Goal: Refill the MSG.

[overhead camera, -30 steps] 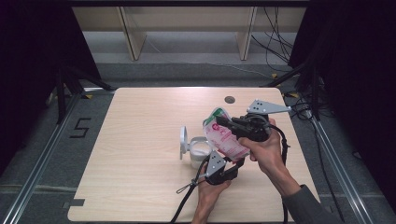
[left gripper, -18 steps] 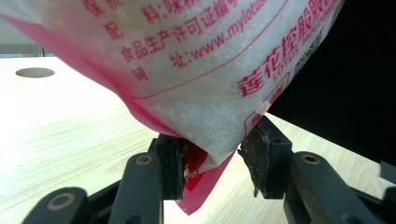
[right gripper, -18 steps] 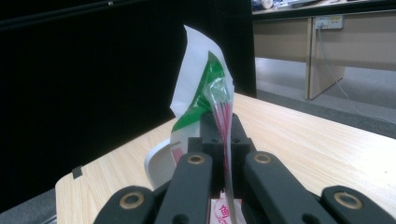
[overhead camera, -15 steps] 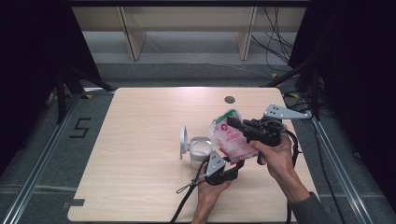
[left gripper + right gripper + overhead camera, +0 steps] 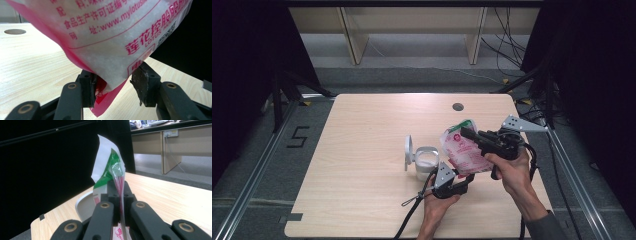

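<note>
Pink-white pouch (image 5: 464, 150) hung above bench (image 5: 362, 200), beside jar (image 5: 426, 161). Right tongs (image 5: 464, 133) clenched on pouch top. Left tongs (image 5: 469, 179) just opened; lower corner between pads, apparently released. Pouring likely next.

**Pink seasoning bag tilted above the open jar**

The pink-and-white plastic bag (image 5: 464, 150) of white granules, printed with red Chinese lettering and topped by a green strip, hangs tilted in the air, green end up. Just left of it, the small clear jar (image 5: 427, 162) stands upright on the tabletop (image 5: 362, 175), holding white granules, its hinged round lid (image 5: 409, 150) flipped open on edge.
</note>
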